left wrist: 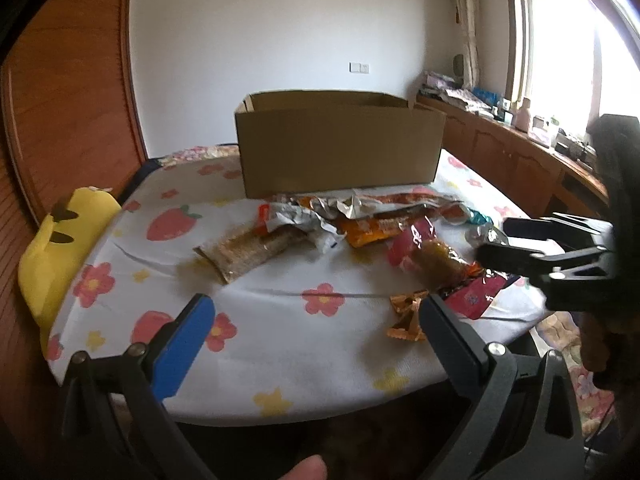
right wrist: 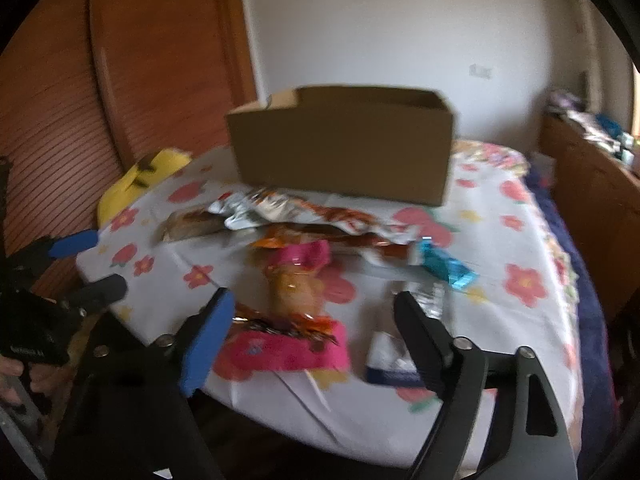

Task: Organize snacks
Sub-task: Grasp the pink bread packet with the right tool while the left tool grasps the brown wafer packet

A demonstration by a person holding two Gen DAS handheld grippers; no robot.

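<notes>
An open cardboard box (left wrist: 340, 144) stands at the back of the table with the flowered cloth (left wrist: 280, 360). In front of it lies a heap of snacks: a brown cracker pack (left wrist: 248, 252), silver wrappers (left wrist: 304, 216), an orange packet (left wrist: 372, 230) and a pink packet with a brown snack (right wrist: 296, 280). A blue packet (right wrist: 444, 266) and a white and navy packet (right wrist: 390, 364) lie to the right. My left gripper (left wrist: 316, 304) hangs open over bare cloth. My right gripper (right wrist: 314, 296) is open above the near end of the pink packet, and its pads are not touching it.
A yellow plush toy (left wrist: 60, 248) leans at the table's left edge, against a wooden sliding door (left wrist: 68, 100). A low wooden cabinet (left wrist: 520, 152) with clutter on top runs under the window on the right. A small orange candy wrapper (left wrist: 408, 316) lies near the front edge.
</notes>
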